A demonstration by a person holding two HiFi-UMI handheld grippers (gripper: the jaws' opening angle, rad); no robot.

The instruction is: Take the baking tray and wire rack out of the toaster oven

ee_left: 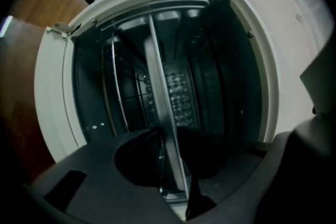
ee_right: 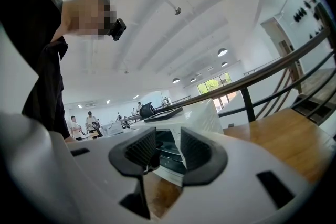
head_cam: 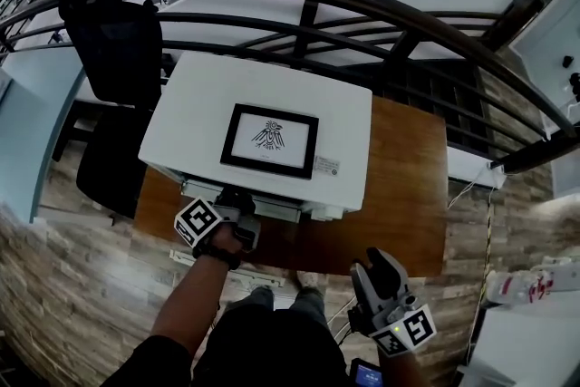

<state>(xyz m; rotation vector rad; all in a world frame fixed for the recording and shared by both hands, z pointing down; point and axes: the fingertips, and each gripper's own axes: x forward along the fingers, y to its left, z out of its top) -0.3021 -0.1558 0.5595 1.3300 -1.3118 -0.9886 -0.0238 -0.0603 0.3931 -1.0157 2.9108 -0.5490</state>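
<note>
- Left hand-held gripper (ee_left: 168, 136) is rolled onto its side at the open front of the toaster oven (head_cam: 190, 122). Its jaws are nearly together, pinching the thin silver front rim of the baking tray (ee_left: 157, 76), with a pad against each face of the rim.
- The person's left hand (head_cam: 227, 240) holds it level, right at the oven mouth.
- Right hand-held gripper (ee_right: 163, 147) hangs back near the person's right side, well apart from the oven. Jaws are partly open with nothing between the pads; the oven only shows through the gap, farther off.
- The baking tray sits inside the oven cavity, and only its front edge reaches the jaws.
- The wire rack (ee_left: 143, 93) is also inside, just beside the tray and deeper in. Whether the two touch can't be told.
- The white toaster oven stands on a wooden counter (head_cam: 408, 195).
- A black-framed picture (head_cam: 270, 139) lies flat on the oven's top.
- A dark curved railing (head_cam: 362, 0) runs behind the counter.
- A black chair (head_cam: 118, 41) stands off the counter's far-left corner.
- People (ee_right: 89, 123) are small in the far background of the hall.
</note>
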